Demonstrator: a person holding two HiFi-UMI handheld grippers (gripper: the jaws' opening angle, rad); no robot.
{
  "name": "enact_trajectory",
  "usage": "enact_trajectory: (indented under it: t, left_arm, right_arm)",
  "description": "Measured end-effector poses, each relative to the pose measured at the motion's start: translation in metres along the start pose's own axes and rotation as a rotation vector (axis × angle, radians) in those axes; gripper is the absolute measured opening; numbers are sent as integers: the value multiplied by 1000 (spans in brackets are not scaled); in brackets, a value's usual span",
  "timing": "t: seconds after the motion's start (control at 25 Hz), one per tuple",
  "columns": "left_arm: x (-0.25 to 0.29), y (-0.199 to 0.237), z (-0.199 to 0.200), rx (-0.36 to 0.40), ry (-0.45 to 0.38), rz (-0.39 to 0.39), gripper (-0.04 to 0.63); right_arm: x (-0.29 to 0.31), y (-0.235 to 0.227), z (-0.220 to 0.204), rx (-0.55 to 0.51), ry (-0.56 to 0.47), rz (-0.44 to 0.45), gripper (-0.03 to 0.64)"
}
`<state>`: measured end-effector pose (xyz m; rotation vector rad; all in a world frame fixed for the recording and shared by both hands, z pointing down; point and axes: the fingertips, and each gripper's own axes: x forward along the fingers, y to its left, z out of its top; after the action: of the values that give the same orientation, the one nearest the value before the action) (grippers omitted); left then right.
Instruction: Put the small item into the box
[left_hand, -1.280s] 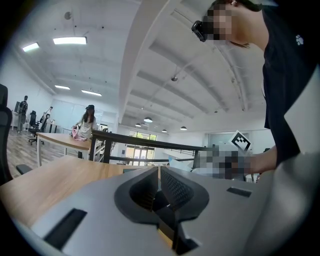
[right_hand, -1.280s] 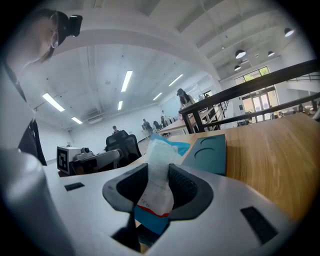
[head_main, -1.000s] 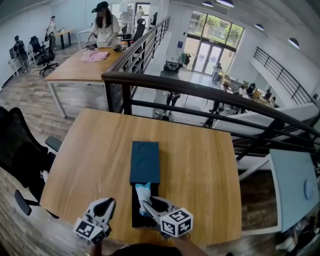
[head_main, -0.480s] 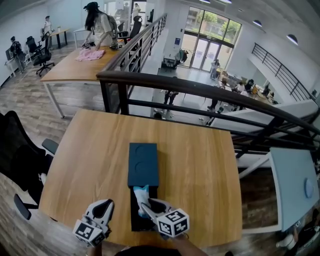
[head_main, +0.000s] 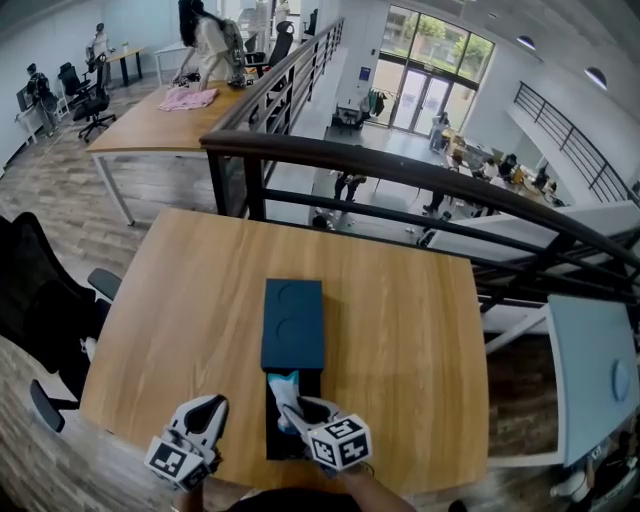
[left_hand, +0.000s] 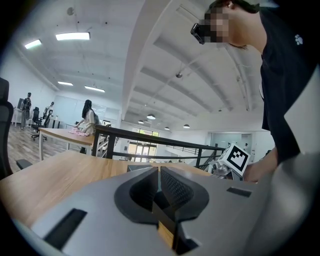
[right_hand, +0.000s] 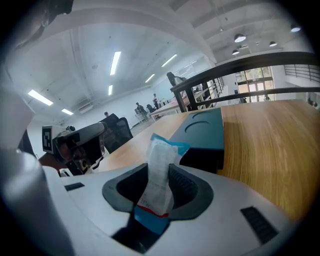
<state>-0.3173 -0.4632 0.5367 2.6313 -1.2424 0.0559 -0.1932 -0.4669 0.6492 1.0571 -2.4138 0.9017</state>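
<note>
A dark teal box (head_main: 293, 322) lies lengthwise on the wooden table (head_main: 180, 300), and its black inner tray (head_main: 274, 437) is slid out toward me. Over the tray's far end, my right gripper (head_main: 291, 408) is shut on a small white packet with blue edges (head_main: 283, 384). In the right gripper view the packet (right_hand: 161, 160) stands up between the pads (right_hand: 182, 186), with the box (right_hand: 206, 131) just beyond. Left of the tray, near the table's front edge, my left gripper (head_main: 211, 410) is shut on nothing, its jaws (left_hand: 158, 181) closed together.
A black railing (head_main: 400, 175) runs behind the table's far edge. To the left stands a black office chair (head_main: 45, 300). A second table (head_main: 160, 120) with a person at it is far back left. Bare tabletop lies on both sides of the box.
My right gripper has shifted slightly left over the tray, still holding the packet. The left gripper has stayed put. The person at the far table has moved.
</note>
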Motion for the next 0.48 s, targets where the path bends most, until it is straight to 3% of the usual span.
enact_trajectory:
  t: [0.48]
  left_arm:
    - [-3, 4, 7, -12, 11, 19, 23]
  right_arm:
    - [14, -11, -22, 0, 96, -72, 135]
